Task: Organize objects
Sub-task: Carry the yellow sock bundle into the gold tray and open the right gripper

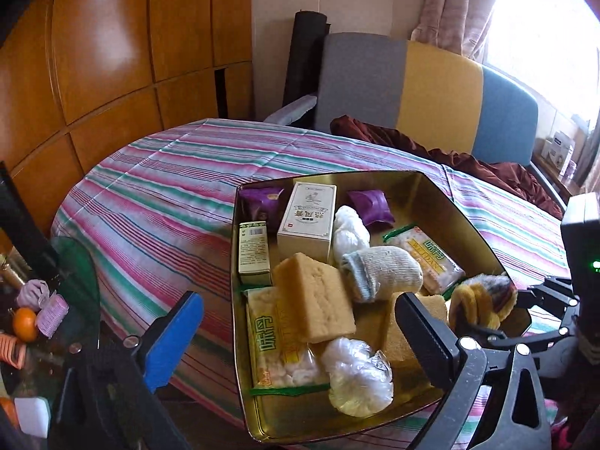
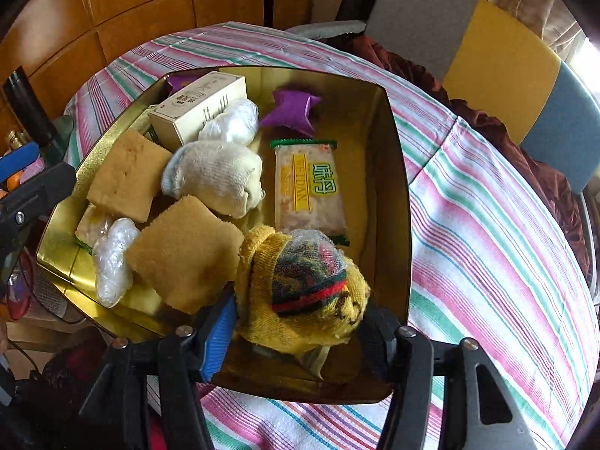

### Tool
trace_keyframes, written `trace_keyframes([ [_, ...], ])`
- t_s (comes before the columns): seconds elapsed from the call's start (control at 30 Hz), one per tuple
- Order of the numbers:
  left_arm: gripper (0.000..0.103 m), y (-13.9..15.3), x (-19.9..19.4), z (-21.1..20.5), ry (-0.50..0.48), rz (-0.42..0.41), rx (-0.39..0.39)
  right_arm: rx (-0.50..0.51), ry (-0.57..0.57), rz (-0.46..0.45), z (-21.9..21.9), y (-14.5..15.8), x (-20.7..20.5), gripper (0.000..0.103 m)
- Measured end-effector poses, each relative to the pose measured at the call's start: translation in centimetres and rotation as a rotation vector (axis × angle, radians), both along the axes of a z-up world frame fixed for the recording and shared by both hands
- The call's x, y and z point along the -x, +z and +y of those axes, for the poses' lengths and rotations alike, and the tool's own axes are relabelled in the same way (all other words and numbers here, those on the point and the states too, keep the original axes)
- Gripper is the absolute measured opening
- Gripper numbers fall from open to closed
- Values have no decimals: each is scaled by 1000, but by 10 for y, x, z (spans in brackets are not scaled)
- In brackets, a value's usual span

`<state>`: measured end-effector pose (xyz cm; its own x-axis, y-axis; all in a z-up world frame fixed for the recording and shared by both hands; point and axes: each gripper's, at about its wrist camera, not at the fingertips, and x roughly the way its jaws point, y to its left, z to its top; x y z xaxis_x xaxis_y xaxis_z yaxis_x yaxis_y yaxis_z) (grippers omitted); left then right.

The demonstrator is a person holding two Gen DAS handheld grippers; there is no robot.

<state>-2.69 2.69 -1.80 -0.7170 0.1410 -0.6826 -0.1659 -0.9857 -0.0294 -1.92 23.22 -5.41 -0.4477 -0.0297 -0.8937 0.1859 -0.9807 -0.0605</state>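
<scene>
A gold metal tray [image 1: 468, 221] [image 2: 393, 187] lies on the striped bed. It holds a cream box [image 1: 307, 221], a green box [image 1: 254, 251], purple packets [image 2: 292, 110], snack packs [image 2: 307, 195], tan sponges [image 1: 315, 300] [image 2: 185, 251], a white sock ball [image 2: 215, 176] and plastic bundles [image 1: 358, 378]. My right gripper [image 2: 300, 322] is shut on a yellow sock ball [image 2: 303, 288] [image 1: 480, 300] over the tray's near right corner. My left gripper [image 1: 296, 341] is open and empty, fingers straddling the tray's near left part.
A striped bedcover [image 1: 157, 187] [image 2: 487, 225] spreads around the tray. A glass side table at left carries an orange [image 1: 24, 324], a hair roller [image 1: 52, 315] and clips. A dark red blanket [image 1: 487, 161] and a multicoloured headboard [image 1: 438, 90] lie behind.
</scene>
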Motion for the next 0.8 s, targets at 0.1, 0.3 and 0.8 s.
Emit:
trace_keyframes([
  [0.1, 103, 0, -1, -1, 15, -3, 10, -1, -17, 4, 1, 0, -1, 72],
  [0.3, 103, 3, -8, -2, 30, 16, 16, 64, -86, 92, 8, 22, -11, 72],
  [0.8, 103, 17, -31, -4, 68, 73, -45, 95, -245, 325, -2, 66, -44, 72],
])
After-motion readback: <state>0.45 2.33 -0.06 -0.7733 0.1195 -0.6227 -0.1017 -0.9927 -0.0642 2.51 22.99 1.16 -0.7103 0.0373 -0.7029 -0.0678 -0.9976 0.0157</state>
